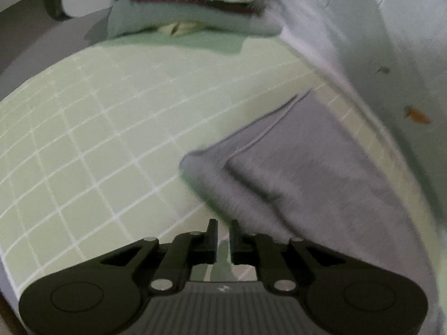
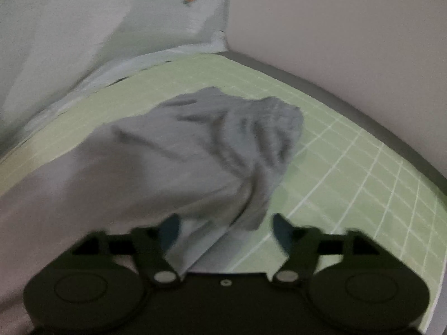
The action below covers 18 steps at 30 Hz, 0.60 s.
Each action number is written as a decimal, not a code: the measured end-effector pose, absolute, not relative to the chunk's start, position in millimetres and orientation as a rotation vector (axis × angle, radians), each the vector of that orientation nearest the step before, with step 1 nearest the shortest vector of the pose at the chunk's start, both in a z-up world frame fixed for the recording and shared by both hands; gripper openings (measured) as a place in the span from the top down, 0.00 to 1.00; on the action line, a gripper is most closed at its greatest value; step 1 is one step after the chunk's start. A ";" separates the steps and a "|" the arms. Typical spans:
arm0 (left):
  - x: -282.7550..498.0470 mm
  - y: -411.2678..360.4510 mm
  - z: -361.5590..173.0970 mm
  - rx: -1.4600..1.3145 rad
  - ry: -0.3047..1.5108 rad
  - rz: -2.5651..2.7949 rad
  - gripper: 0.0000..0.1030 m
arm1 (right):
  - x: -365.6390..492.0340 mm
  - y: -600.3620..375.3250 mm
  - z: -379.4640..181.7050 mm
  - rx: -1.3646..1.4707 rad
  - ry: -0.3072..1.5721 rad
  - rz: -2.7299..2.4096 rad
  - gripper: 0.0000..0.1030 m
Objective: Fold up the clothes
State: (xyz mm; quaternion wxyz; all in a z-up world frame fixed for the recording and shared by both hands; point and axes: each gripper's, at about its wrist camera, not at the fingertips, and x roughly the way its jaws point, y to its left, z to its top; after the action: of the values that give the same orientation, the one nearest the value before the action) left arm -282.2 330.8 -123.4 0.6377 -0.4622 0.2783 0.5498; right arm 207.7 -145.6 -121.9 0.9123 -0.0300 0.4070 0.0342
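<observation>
One big green cutting mat (image 1: 92,128) with a white grid covers pretty much the whole work surface, so I'll place everything off that. Along the mat's far edge there's a pale, scuffed wall (image 1: 391,42) with an orange mark (image 1: 417,115) on it, and in the right wrist view a plain grey-pink panel (image 2: 335,28) meets that wall at the mat's corner.

Next biggest is the grey garment (image 2: 173,150), lying rumpled on the mat close to the wall edge. In the left wrist view you see a folded-over corner of it with a seam (image 1: 293,173), on the wall side of the mat.

At the mat's far end sits a stack of folded clothes (image 1: 190,5): grey at the bottom, something red-striped in the middle, white on top.

The right gripper (image 2: 226,229) is spread wide, with a fold of the grey garment hanging loose between the fingers, not pinched as far as I can tell (it's blurry).

The left gripper (image 1: 223,240) is nearly pressed together, just a thin gap showing mat, nothing in it. The garment's edge is just beside its right finger.
</observation>
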 end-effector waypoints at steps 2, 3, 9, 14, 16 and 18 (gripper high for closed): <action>-281.2 335.9 -119.9 -1.044 0.595 1.226 0.69 | 183.8 -123.5 -120.7 -0.123 0.814 0.134 0.04; -279.9 339.4 -119.1 -1.038 0.580 1.215 0.60 | 171.8 -112.0 -120.2 -0.156 0.800 0.166 0.03; -269.0 361.7 -126.3 -1.054 0.573 1.176 0.43 | 109.8 -34.4 -134.4 -0.534 0.674 0.360 0.02; -266.1 371.8 -138.5 -1.073 0.601 1.124 0.44 | 66.5 3.2 -144.5 -0.721 0.588 0.496 0.02; -265.0 376.1 -145.1 -1.088 0.611 1.114 0.45 | 52.3 14.9 -152.0 -0.818 0.550 0.537 0.02; -264.0 379.3 -149.8 -1.097 0.612 1.107 0.52 | 41.9 24.3 -159.7 -0.912 0.508 0.548 0.03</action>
State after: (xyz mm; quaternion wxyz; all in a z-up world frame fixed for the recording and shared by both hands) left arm -264.0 379.3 -149.8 0.6697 -0.4866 0.2714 0.4910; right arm 41.9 24.3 -159.7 0.8312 -0.4302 0.2394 0.2583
